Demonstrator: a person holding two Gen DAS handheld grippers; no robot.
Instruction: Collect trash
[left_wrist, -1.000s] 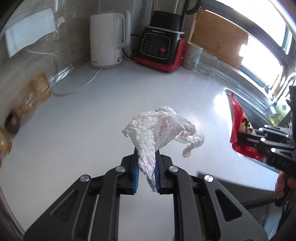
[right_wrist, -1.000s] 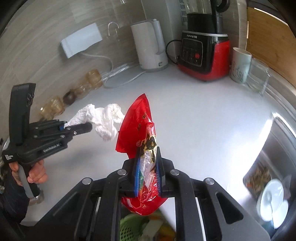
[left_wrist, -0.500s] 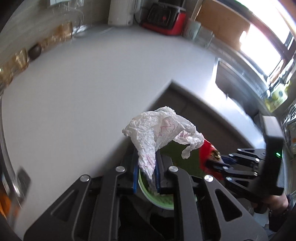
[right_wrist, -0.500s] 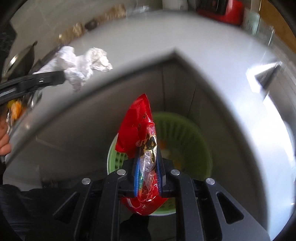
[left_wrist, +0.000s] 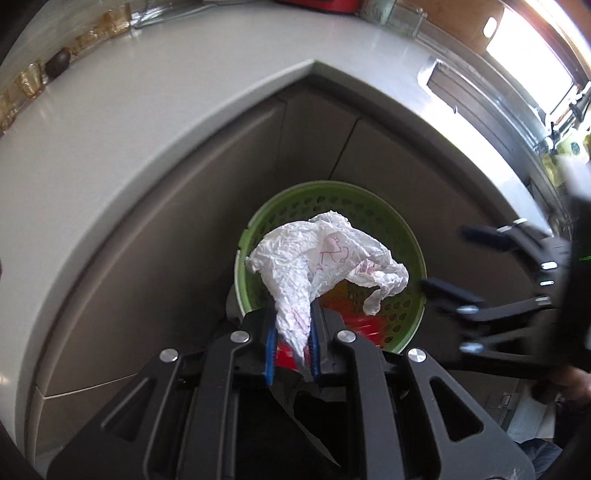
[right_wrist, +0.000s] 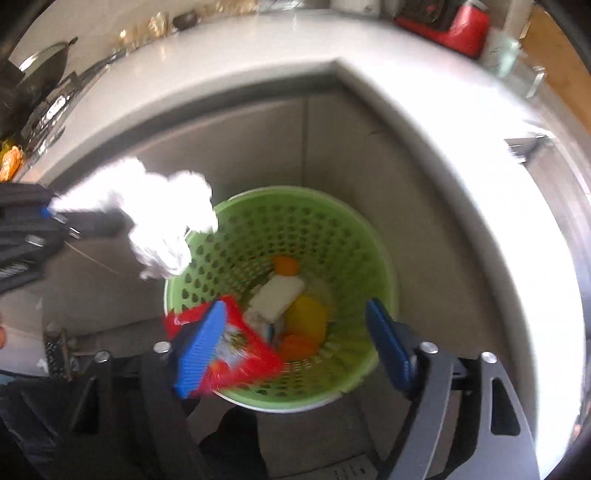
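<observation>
My left gripper (left_wrist: 291, 345) is shut on a crumpled white plastic bag (left_wrist: 321, 258) and holds it over a green perforated trash basket (left_wrist: 406, 240) on the floor. My right gripper (right_wrist: 295, 343) is open above the same basket (right_wrist: 332, 229). A red snack wrapper (right_wrist: 255, 354) hangs at the basket's near rim, beside the right gripper's left blue pad. The white bag also shows in the right wrist view (right_wrist: 162, 218), blurred, with the left gripper (right_wrist: 48, 218) at the left edge. The right gripper shows at the right of the left wrist view (left_wrist: 450, 266).
The basket holds orange, yellow and white scraps (right_wrist: 291, 299). It stands in the inner corner of grey cabinets (left_wrist: 184, 221) under a white L-shaped counter (left_wrist: 147, 92). A sink (left_wrist: 472, 92) lies at the right. A red blender base (right_wrist: 458, 22) stands on the far counter.
Both grippers have dropped closer over the basket. My right gripper has opened and let go of the red wrapper, which now sits at the basket's rim. The left still grips the white bag.
</observation>
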